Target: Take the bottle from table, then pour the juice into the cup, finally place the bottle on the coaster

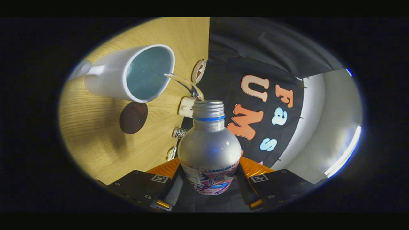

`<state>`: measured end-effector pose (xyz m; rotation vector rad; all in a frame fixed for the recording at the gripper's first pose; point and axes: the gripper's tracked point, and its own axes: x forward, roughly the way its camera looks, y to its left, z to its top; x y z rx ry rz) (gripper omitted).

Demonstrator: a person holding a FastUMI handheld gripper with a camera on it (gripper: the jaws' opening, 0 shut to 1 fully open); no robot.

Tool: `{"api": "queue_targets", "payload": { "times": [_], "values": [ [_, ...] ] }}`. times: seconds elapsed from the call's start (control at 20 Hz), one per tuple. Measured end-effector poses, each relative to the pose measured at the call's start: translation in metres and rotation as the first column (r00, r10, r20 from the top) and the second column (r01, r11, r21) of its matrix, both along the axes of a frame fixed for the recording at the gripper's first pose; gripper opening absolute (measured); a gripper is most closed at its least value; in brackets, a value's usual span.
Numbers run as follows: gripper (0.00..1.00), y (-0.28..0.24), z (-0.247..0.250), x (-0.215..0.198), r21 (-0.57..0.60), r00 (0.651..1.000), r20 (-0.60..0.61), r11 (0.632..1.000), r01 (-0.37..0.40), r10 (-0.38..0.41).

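1 bottle [209, 150], mouth toward cup [134, 73]

My fingers [175, 191] partly hidden behind bottle [209, 150]; bottle base cut off at 6 o'clock. Cup [127, 75] handle blurred at 9 o'clock. Coaster [133, 117] top edge tucked under cup. Small items by table [96, 137] edge too small to tell.
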<state>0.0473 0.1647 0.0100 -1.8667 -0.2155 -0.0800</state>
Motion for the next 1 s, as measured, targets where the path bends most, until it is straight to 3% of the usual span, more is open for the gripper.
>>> {"api": "queue_targets", "payload": {
  "times": [1.0],
  "values": [
    [0.77, 0.0056, -0.0044, -0.0033, -0.119, 0.999, -0.029, 0.993, 0.016, -0.020]
  ]
}}
